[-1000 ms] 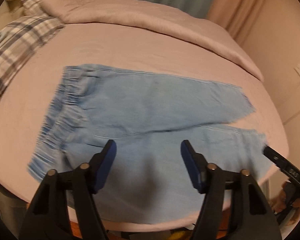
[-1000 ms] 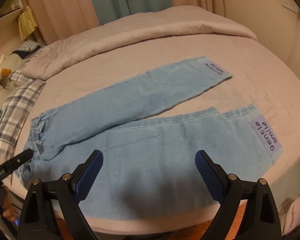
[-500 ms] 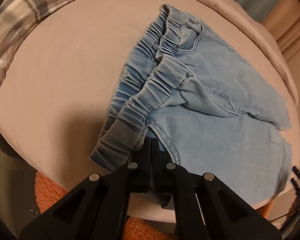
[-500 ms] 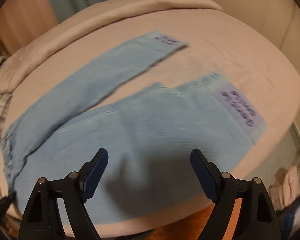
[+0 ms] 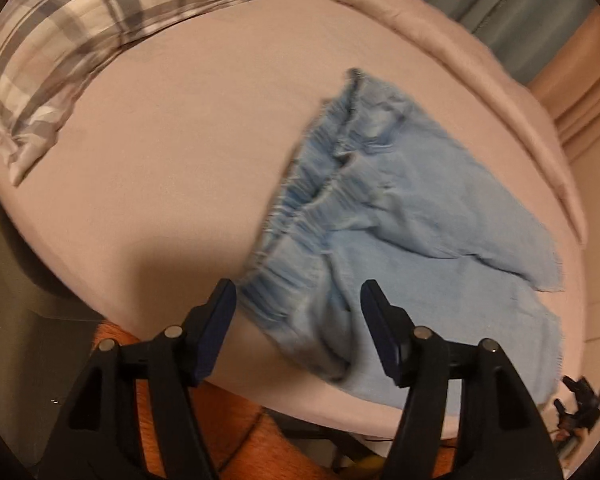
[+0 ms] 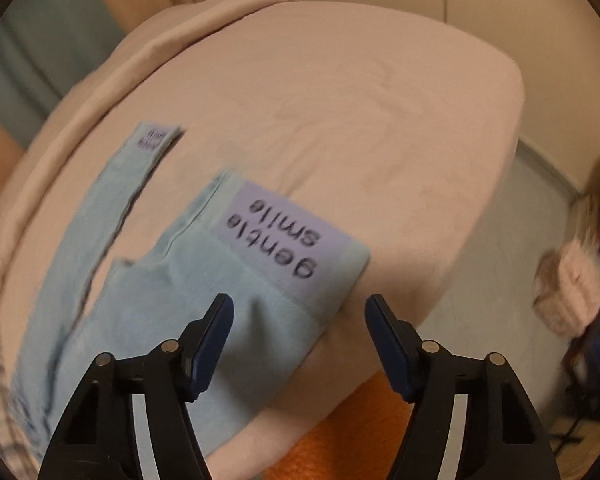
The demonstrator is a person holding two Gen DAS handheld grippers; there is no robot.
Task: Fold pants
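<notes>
Wide bed with a smooth pale pink sheet (image 5: 180, 168) filled both views; rolled pink duvet (image 5: 480, 64) ran along its far side, grey-and-white plaid pillow (image 5: 80, 40) at the top left in the left wrist view. Light blue denim pants with an elastic gathered waistband (image 5: 420, 220) lay flat on the sheet near the bed's front edge, legs apart in a narrow V. Waistband end (image 5: 300, 240) sat nearest the left tool (image 5: 296, 320); its black arms with blue pads stood apart, jaws just reopened, waistband corner lying between and below the pads, no pad seen pressing on it. Right tool (image 6: 298, 324) was over the near leg's hem, jaws apart and just been closing in, nothing clamped; the left pad lay over the denim, the right pad over bare sheet past the hem corner. Lilac rectangular "gentle smile" patch (image 6: 284, 236) sat on the near cuff just ahead of that tool; a matching smaller patch (image 6: 154, 136) on the far cuff. Both views motion-blurred.
</notes>
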